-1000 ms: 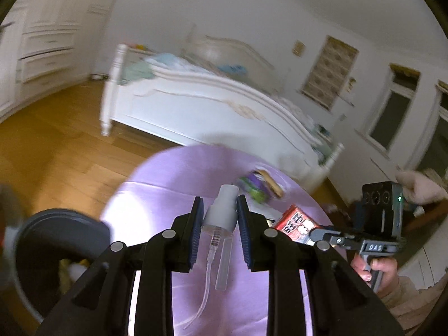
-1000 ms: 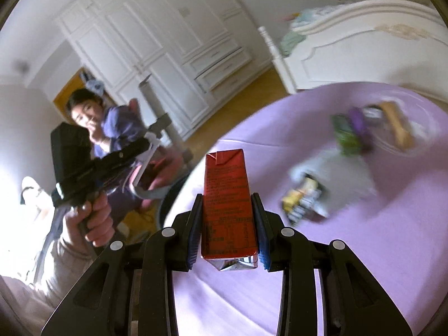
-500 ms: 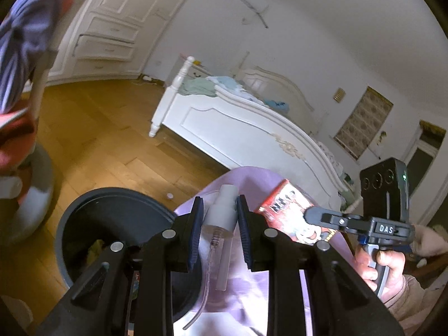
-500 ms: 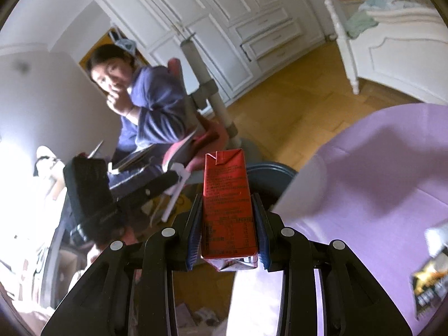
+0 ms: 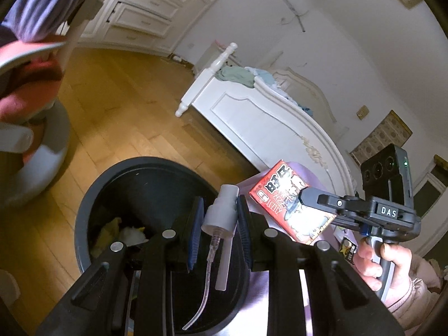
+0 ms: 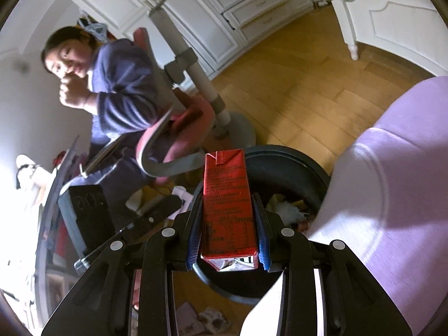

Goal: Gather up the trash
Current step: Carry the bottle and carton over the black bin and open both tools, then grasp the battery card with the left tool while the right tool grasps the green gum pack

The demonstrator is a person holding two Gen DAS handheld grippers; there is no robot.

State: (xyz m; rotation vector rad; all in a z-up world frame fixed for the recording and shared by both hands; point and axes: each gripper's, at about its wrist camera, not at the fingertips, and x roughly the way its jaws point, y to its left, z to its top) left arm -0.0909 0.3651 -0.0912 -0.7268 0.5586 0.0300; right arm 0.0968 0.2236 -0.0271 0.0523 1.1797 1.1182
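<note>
Both tongs have swung off the purple table [image 6: 392,182] to the dark bin [image 5: 92,196] at lower centre, left tongs [image 5: 219,221] clamping the spray pump [image 5: 221,210], right tongs [image 6: 228,224] pinching the red carton [image 6: 226,204], so drops look next.

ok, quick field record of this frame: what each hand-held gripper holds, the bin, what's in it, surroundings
left hand-held gripper: shut on spray pump head, its dip tube hanging over the bin
right hand-held gripper: shut on red drink carton, upright
trash bin: dark, round, open, on the wooden floor
bin contents: yellow and white scraps
table: purple cloth, beside the bin
background: white bed
</note>
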